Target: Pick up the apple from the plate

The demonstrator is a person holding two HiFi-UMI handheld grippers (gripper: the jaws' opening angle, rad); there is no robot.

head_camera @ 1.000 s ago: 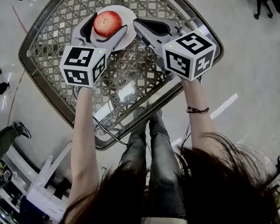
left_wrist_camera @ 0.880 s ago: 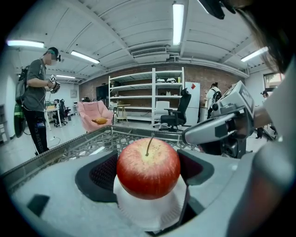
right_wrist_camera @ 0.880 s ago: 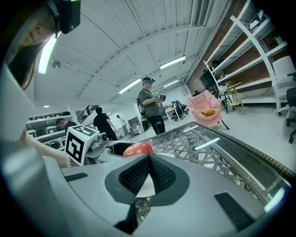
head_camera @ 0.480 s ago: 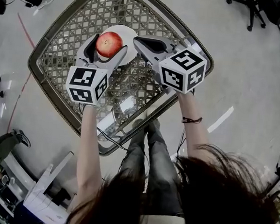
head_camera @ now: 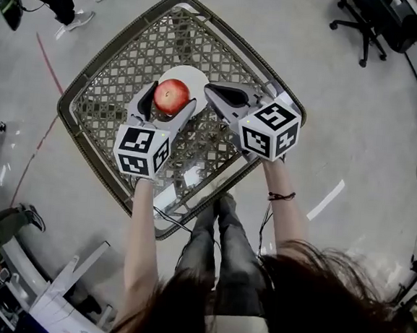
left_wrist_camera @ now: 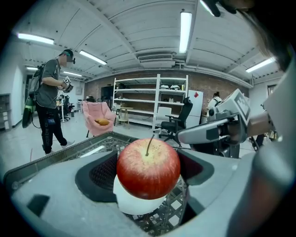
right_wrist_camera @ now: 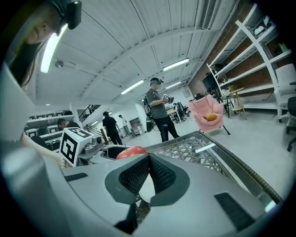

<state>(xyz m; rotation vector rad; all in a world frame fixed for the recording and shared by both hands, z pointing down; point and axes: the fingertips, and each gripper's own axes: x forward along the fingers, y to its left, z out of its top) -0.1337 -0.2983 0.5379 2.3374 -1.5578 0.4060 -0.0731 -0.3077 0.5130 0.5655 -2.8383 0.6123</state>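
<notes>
A red apple [head_camera: 172,95] is clamped between the jaws of my left gripper [head_camera: 174,100]. In the left gripper view the apple [left_wrist_camera: 148,168] hangs slightly above the white plate [left_wrist_camera: 132,204], not touching it. From the head view the plate [head_camera: 192,77] lies on the woven glass-topped table [head_camera: 108,73], just beyond the apple. My right gripper [head_camera: 212,91] hovers to the right of the plate with its pads pressed together on nothing. Its own view shows the apple [right_wrist_camera: 132,151] to the left, partly hidden behind the right gripper [right_wrist_camera: 148,159].
The table's raised rim [head_camera: 68,98] runs all round. An office chair [head_camera: 357,23] stands at the far right, white equipment [head_camera: 67,287] at the near left. A standing person [left_wrist_camera: 50,99], a pink armchair [left_wrist_camera: 98,119] and shelving [left_wrist_camera: 152,99] are farther off.
The left gripper has lifted the apple off the plate's middle and drawn it toward me. The head view has risen, so the table looks smaller. The right gripper stays shut beside the plate.
</notes>
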